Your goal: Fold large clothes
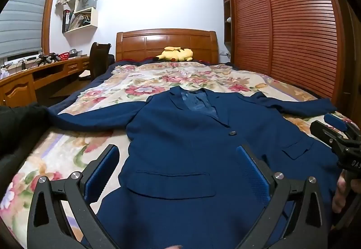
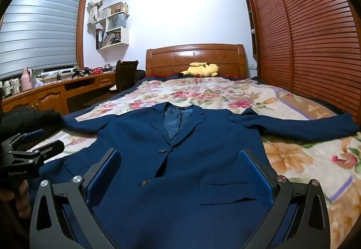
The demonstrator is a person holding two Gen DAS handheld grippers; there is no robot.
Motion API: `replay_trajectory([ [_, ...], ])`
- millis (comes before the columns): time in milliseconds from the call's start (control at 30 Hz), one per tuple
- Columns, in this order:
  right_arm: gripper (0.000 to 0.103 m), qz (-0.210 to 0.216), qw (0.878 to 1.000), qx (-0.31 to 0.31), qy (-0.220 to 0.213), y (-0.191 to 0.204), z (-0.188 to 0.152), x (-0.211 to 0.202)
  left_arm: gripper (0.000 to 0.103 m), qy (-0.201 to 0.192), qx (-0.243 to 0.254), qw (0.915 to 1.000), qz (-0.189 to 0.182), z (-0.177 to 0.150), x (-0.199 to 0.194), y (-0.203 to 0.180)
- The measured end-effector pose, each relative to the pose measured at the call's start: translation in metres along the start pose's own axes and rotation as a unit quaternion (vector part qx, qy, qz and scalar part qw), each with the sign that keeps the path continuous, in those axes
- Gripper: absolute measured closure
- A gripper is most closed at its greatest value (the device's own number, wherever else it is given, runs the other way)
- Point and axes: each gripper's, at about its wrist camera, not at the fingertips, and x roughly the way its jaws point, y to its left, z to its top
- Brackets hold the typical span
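Navy blazer (image 1: 180, 147) lies face up and flat on the bed's floral blanket (image 1: 144, 82), collar toward the wooden headboard (image 1: 167, 42), both sleeves spread out sideways, front closed with two dark buttons showing. Left gripper (image 1: 178, 172) hovers over the lower left part of the blazer near a flap pocket, jaws wide apart, nothing between the blue pads. Right gripper (image 2: 180, 176) hovers over the lower right part, above the other pocket, jaws likewise wide apart and empty. Each gripper shows at the edge of the other's view, a hand (image 2: 20, 194) on the grip. Yellow plush toy (image 2: 203, 69) rests by the headboard. Slatted wardrobe doors (image 1: 293, 28) stand beside the bed; a wooden worktop (image 2: 56, 88) runs under the window.
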Motion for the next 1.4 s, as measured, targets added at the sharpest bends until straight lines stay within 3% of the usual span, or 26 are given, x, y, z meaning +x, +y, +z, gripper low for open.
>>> replay_trajectory([
  [1400, 0.0, -0.002, 1.0, 0.001, 0.005, 0.0019, -0.0002, 0.0004, 0.0, -0.003, 0.008, 0.9999, 0.009, -0.0007, 0.0021, 0.0009],
])
